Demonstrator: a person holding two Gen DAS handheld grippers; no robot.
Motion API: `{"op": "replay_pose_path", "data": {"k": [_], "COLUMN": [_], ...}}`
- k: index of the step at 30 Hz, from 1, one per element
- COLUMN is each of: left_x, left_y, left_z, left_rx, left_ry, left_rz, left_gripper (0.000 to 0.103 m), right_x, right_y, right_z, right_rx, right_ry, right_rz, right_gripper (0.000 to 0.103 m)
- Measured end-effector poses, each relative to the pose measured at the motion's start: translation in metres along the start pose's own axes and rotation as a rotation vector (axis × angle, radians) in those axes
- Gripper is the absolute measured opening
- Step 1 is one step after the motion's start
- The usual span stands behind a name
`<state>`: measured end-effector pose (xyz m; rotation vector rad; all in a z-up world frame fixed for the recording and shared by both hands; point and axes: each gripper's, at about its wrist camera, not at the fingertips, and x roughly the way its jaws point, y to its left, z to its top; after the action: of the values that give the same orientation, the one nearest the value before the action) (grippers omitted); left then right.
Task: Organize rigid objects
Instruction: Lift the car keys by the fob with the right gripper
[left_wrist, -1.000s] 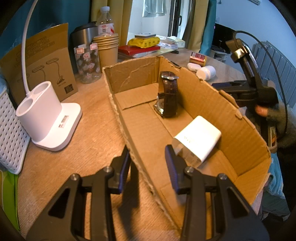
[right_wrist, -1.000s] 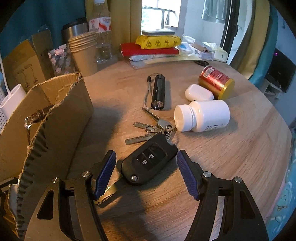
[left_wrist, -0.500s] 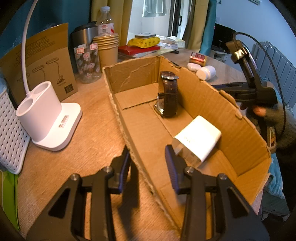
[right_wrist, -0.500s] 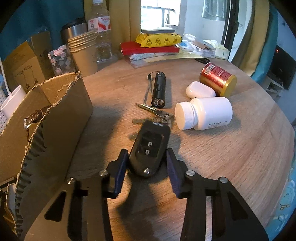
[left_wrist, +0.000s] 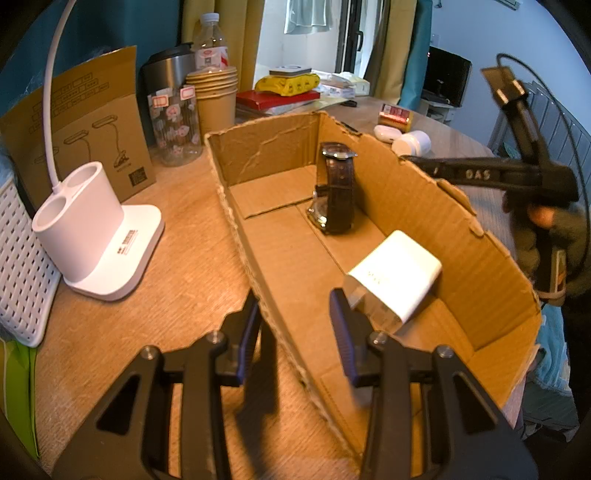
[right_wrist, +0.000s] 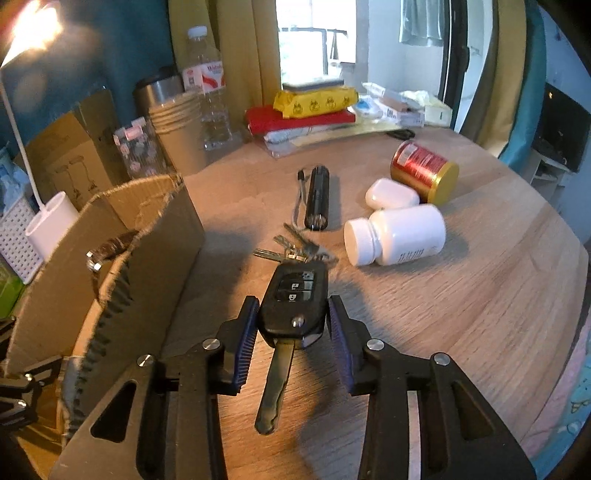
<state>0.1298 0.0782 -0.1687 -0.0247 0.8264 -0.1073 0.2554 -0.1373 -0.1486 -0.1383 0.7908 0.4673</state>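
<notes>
Tabletop (right_wrist: 461, 314): round, wooden, lit by warm lamp light.
Right claw (right_wrist: 291, 325): clamped on the black car key (right_wrist: 295, 302); its metal blade points back toward the camera, and the other keys (right_wrist: 295, 251) hang at its far end.
Left claw (left_wrist: 295, 325): fingers apart, one on each side of the near wall of the cardboard box (left_wrist: 424, 192).
Box contents: brown-strap watch (left_wrist: 334, 192), standing on edge; white charger (left_wrist: 395, 273), nearer.
Farther on the tabletop: black flashlight (right_wrist: 317, 197), white pill bottle (right_wrist: 397, 240), earbud case (right_wrist: 391, 194), red can (right_wrist: 424, 171).

Each black plastic hand-held gripper, left (left_wrist: 295, 319) and right (right_wrist: 291, 326), has triangular cut-out arms, silver screws, and ribbed blue finger pads (right_wrist: 244, 343). A black cable (left_wrist: 576, 206) loops above a grey-green sleeve (left_wrist: 554, 240).
</notes>
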Motion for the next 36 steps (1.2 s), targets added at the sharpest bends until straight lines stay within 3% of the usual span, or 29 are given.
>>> {"op": "replay_pose_path", "data": {"k": [11,28,31,33,34,36], "left_x": [0.0,0.0,0.0,0.0,0.0,0.0], "left_y": [0.0,0.0,0.0,0.0,0.0,0.0], "left_z": [0.0,0.0,0.0,0.0,0.0,0.0], "left_rx": [0.0,0.0,0.0,0.0,0.0,-0.001], "left_ry": [0.0,0.0,0.0,0.0,0.0,0.0], "left_rz": [0.0,0.0,0.0,0.0,0.0,0.0], "left_gripper": [0.039,0.039,0.039,0.039,0.039,0.039], "right_x": [-0.046,-0.084,-0.091,-0.095,-0.097,-0.102], "right_y": [0.016,0.038,0.042,0.044,0.046,0.048], "right_z": [0.02,0.034,0.036,0.038,0.039,0.041], "right_rx": [-0.031,-0.073,-0.081,-0.081,-0.082,-0.085], "right_ry": [-0.1,-0.184,-0.202,-0.211,-0.224,-0.239], "right_rz": [0.023,0.048,0.052,0.065,0.065,0.069], "right_gripper": [0.036,0.034,0.018,0.014,0.004,0.004]}}
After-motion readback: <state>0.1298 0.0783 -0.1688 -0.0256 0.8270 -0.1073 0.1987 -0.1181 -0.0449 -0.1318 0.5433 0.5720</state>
